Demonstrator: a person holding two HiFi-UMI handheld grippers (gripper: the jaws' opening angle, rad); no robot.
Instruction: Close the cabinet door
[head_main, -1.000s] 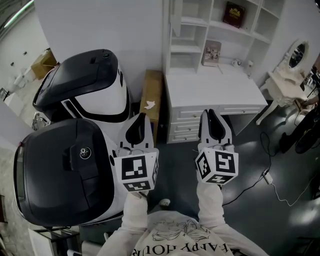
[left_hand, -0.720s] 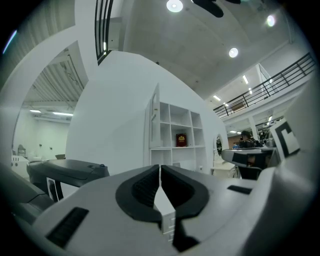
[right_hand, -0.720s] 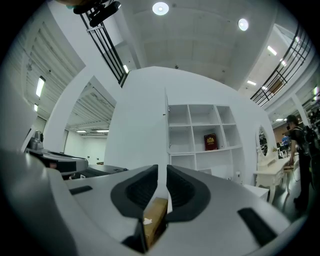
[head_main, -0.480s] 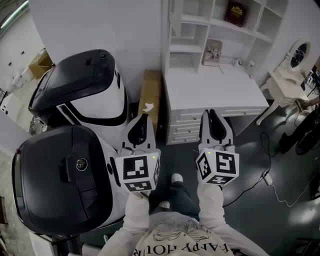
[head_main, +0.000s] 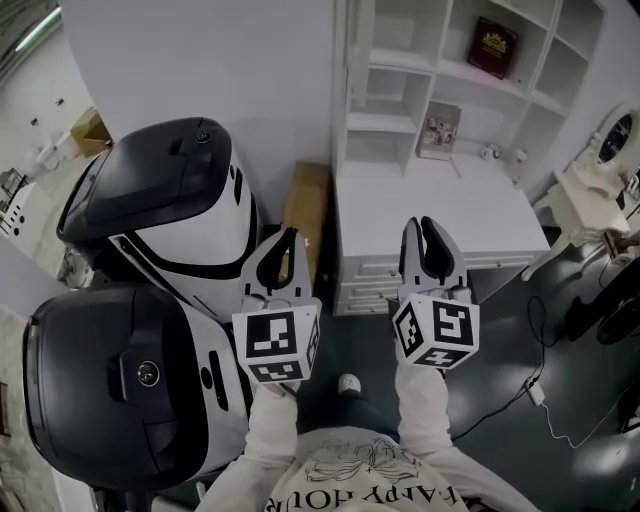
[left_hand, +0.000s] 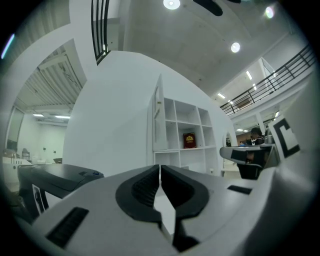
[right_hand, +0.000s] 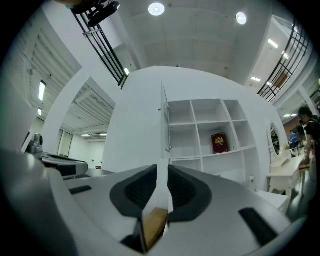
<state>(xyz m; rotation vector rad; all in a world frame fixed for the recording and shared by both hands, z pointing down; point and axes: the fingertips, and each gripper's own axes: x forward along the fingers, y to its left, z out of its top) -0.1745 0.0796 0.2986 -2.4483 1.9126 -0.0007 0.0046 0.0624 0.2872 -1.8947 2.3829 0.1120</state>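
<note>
Cabinet door (head_main: 358, 45) stands swung out at the left edge of the white shelves (head_main: 470, 70), well ahead of both tools. Left tool (head_main: 285, 236) and right tool (head_main: 425, 226) are narrow, jaws nearly together, empty. Best approach: step closer, then push the panel's face steadily.

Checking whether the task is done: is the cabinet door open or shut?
Open. The cabinet door stands edge-on, swung out from the shelves, whose compartments show.

I see white counter (head_main: 430, 215) with picture card (head_main: 437, 132) propped at back, small trinkets (head_main: 490, 153) just beside it. Shelf (head_main: 470, 75) above holds dark red book (head_main: 496, 45). Dark floor (head_main: 500, 340) carries cardboard box (head_main: 305, 205) beside counter, white cable (head_main: 538, 392).
</note>
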